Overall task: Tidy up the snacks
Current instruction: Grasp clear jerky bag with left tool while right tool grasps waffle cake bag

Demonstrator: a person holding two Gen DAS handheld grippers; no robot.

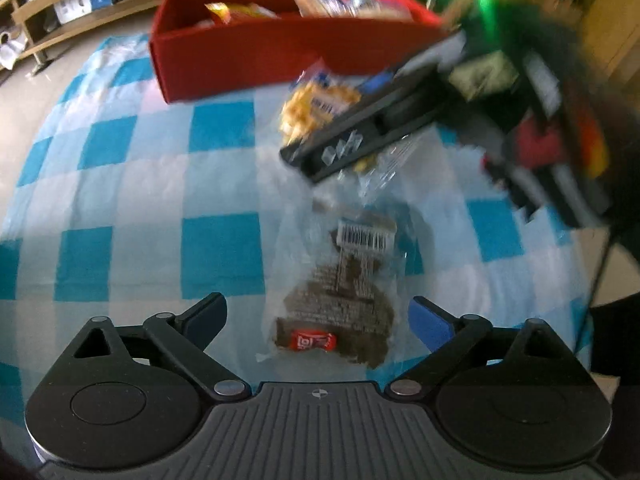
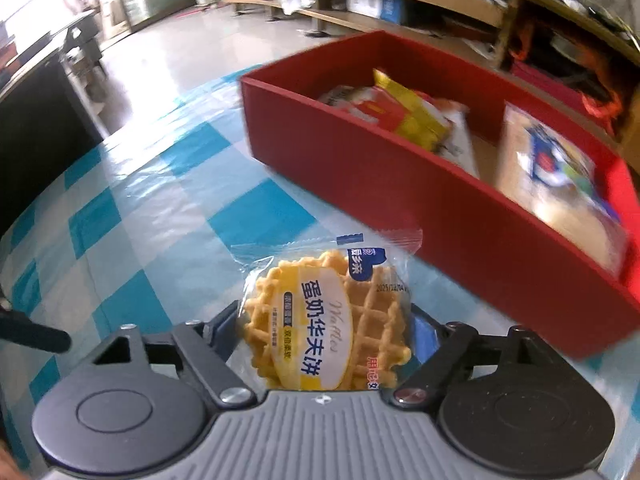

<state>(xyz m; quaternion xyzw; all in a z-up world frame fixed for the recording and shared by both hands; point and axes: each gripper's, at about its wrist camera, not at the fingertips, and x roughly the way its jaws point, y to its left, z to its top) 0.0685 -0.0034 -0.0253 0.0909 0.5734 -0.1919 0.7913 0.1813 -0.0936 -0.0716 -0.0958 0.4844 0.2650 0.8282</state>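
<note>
**Two snack packs, two ways to slip**

The waffle pack is held between the fingers of the right gripper. The fingers are pressed on its two sides, and the top half of the pack sticks out past the fingertips. The red box is seen ahead of these fingers and to their right, well apart from the pack. It has two parts, and snacks are already lying in both.

The left gripper is opened wide. The brown snack pack lies flat on the table, right between the two fingers and a little ahead of them. It is not being squeezed, and whether the fingers touch it cannot be told.

What could go wrong on the right: the wrapper is smooth and puffy, so the waffle could slide out if the pack is swung fast. If it is squeezed too hard, the waffle inside could be cracked. The near wall of the box could also be bumped if the pack is not lifted high enough.

What could go wrong on the left: the brown pack is thin and flat, with loose clear plastic at its edges. Only that loose plastic might be pinched, and then the pack could drop. The tablecloth could be caught by the fingers too. The right gripper is close ahead of the left fingers, so the two could be knocked together.
</note>
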